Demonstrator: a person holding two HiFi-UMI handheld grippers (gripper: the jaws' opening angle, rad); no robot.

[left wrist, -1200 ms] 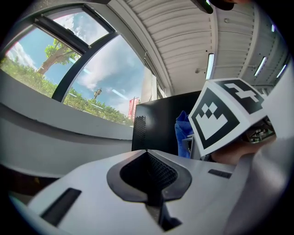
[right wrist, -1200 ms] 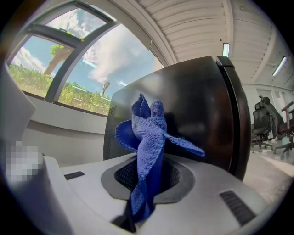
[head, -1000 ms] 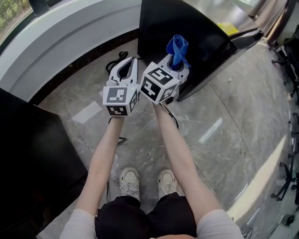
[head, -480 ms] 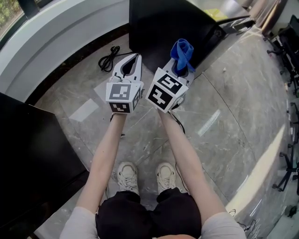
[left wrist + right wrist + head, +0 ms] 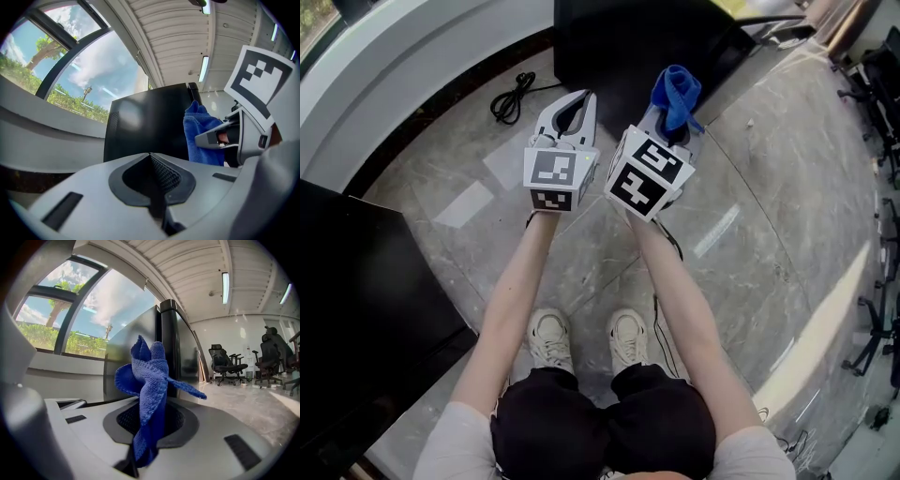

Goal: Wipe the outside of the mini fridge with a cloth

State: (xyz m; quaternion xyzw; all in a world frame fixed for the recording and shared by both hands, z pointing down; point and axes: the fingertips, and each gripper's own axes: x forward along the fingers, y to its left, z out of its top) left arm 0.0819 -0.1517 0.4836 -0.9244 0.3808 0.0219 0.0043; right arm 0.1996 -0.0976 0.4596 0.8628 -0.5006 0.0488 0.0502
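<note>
Place: open-plan office.
Seating: black swivel office chairs [image 5: 228, 363] on castors, grouped at the far side.
Floor: polished grey stone floor [image 5: 769, 281], veined, in large slabs.
Ceiling: ribbed white ceiling [image 5: 187, 268] with long strip lights [image 5: 225, 287].
Windows: tall slanted windows [image 5: 89, 319] over a curved white sill [image 5: 422, 84]; trees and sky outside.
Cable: black power cord [image 5: 511, 94] loose on the floor.
</note>
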